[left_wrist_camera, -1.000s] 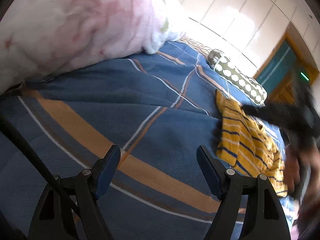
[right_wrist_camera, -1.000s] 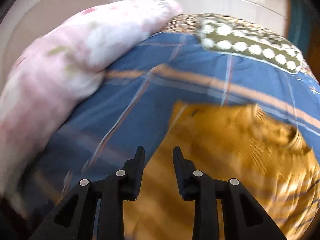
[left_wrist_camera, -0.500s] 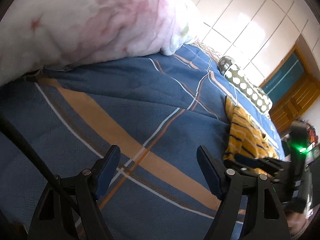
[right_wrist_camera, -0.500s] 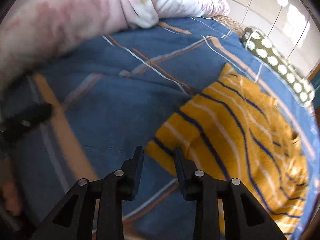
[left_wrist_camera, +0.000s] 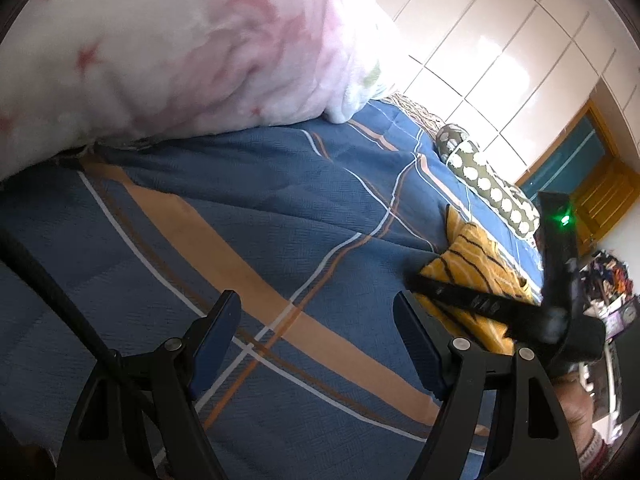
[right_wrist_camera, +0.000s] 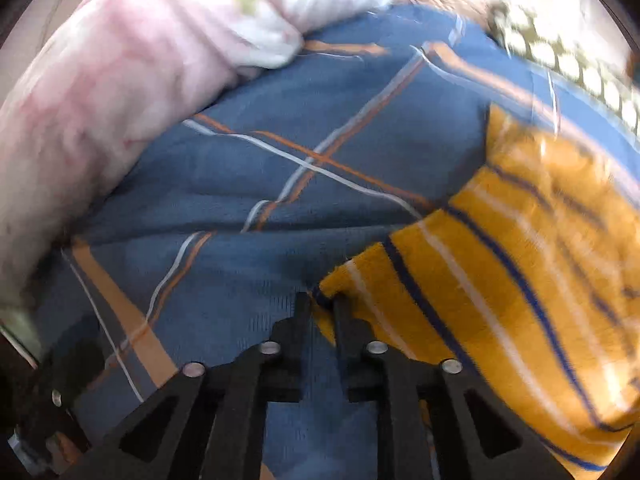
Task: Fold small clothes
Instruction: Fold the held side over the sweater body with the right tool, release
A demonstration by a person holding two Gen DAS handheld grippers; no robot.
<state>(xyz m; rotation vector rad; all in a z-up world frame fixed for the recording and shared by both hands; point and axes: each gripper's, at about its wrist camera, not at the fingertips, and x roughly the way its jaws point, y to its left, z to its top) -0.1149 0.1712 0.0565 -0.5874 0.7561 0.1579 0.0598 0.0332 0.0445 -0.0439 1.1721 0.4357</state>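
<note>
A small yellow sweater (right_wrist_camera: 520, 248) with navy and white stripes lies on a blue plaid bedspread (right_wrist_camera: 280, 168). My right gripper (right_wrist_camera: 322, 300) is shut on the sweater's near corner, the cloth pinched between the fingertips. In the left wrist view the sweater (left_wrist_camera: 472, 256) lies at the right, with the right gripper's black body across its near edge. My left gripper (left_wrist_camera: 316, 320) is open and empty above the bedspread (left_wrist_camera: 240, 208), to the left of the sweater.
A pink and white quilt (left_wrist_camera: 180, 52) is piled along the far left of the bed. A green pillow with white dots (left_wrist_camera: 488, 188) lies at the far edge. A white panelled wall and a wooden door (left_wrist_camera: 600, 192) stand behind.
My right gripper has come down to the sweater's near corner and closed on it. The left gripper has stayed open and shifted only slightly.
</note>
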